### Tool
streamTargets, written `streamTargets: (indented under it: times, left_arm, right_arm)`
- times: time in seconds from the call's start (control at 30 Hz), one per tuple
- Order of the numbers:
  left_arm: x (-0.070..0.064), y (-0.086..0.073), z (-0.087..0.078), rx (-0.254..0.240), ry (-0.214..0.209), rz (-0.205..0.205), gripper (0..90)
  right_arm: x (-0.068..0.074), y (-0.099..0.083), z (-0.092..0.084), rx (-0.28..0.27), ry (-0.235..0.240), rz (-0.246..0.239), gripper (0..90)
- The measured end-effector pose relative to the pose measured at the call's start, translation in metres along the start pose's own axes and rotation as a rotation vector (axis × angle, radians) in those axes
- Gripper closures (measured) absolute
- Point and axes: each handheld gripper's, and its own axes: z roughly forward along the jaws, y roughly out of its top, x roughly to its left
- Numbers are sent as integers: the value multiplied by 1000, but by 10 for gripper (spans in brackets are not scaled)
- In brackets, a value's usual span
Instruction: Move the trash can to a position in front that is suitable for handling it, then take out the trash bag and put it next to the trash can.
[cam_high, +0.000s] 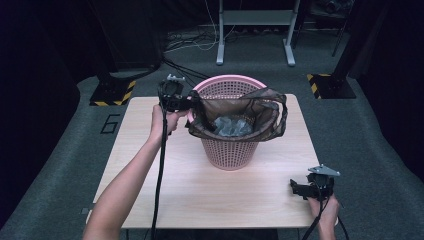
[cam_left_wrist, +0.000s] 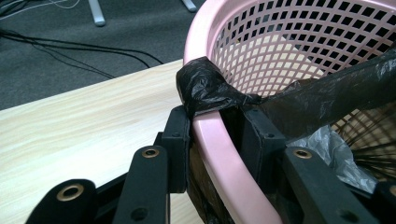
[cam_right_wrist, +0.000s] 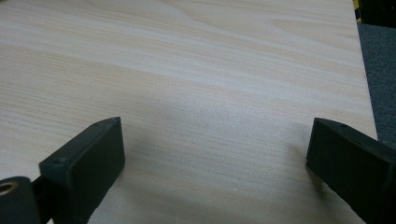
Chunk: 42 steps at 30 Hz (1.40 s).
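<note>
A pink mesh basket (cam_high: 230, 152) stands on the far middle of the wooden table (cam_high: 210, 195). A dark see-through bag (cam_high: 265, 107) hangs in its mouth, with crumpled grey plastic (cam_high: 231, 126) inside. My left gripper (cam_high: 192, 102) is at the basket's left rim. In the left gripper view its jaws (cam_left_wrist: 217, 126) straddle the pink rim (cam_left_wrist: 219, 154), one outside and one inside, shut on the bag's bunched black edge (cam_left_wrist: 205, 86), which lies over the rim. My right gripper (cam_high: 298, 188) rests low at the table's near right corner, open over bare wood (cam_right_wrist: 187, 56).
Behind the table stands a grey metal frame (cam_high: 255, 20) on the carpet, with loose cables on the floor near it. Yellow-and-black striped bases (cam_high: 115, 92) (cam_high: 330, 85) flank the table's far corners. The table's right edge (cam_right_wrist: 362, 84) runs close to my right gripper.
</note>
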Motion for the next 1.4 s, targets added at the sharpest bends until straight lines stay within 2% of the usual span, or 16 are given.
streamTargets:
  times: [0.67,0.9,1.0,1.13,1.3,1.4]
  left_arm:
    - [35,-13,-24,-18,54,-46,659]
    - [42,-16,-29,-22,61,-60,660]
    - [44,-17,-31,-32,51,-67,645]
    - [45,-16,-41,-66,25,-60,359]
    - [46,-18,-47,-68,3,-54,270]
    - [47,-19,-48,-60,-3,-48,245]
  right_arm:
    - [0,0,0,-1,-3,6,34]
    - [0,0,0,0,-5,7,34]
    - [0,0,0,0,-5,8,34]
    - [0,0,0,-1,-5,6,34]
    - [1,0,0,7,-17,13,0]
    - [3,3,-1,38,-1,13,0]
